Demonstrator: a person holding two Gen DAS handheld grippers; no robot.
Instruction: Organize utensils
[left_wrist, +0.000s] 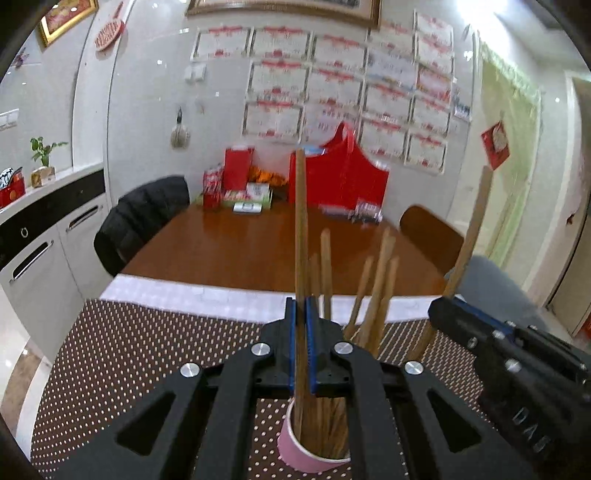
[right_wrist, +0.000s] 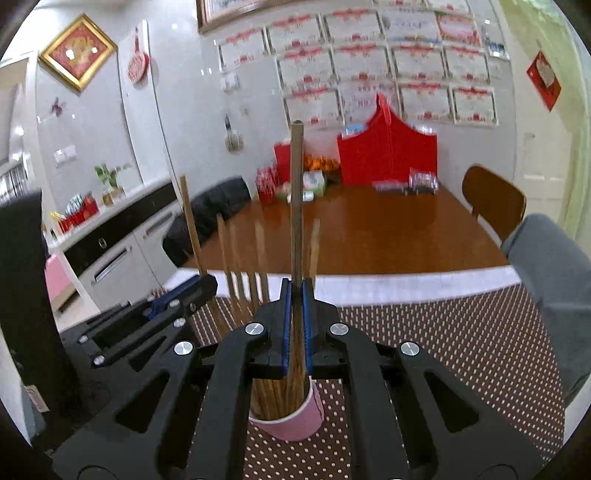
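A pink cup (left_wrist: 314, 452) (right_wrist: 295, 421) stands on the dotted mat and holds several wooden chopsticks (left_wrist: 373, 295) that lean out of it. My left gripper (left_wrist: 301, 302) is shut on one upright chopstick (left_wrist: 301, 206), whose lower end reaches down into the cup. My right gripper (right_wrist: 296, 284) is shut on another upright chopstick (right_wrist: 296, 192) over the same cup. In the left wrist view the right gripper (left_wrist: 443, 308) comes in from the right with its chopstick (left_wrist: 474, 232) tilted. The right wrist view has the left gripper (right_wrist: 207, 284) and its chopstick (right_wrist: 190, 221) at the left.
A brown polka-dot mat (left_wrist: 129, 350) covers the near table, edged by a white cloth (left_wrist: 184, 291). Beyond lies the wooden tabletop (right_wrist: 388, 236) with a red bag (right_wrist: 388, 155) and boxes at the wall. Chairs (right_wrist: 495, 199) flank it. A grey sleeve (right_wrist: 554, 266) is at the right.
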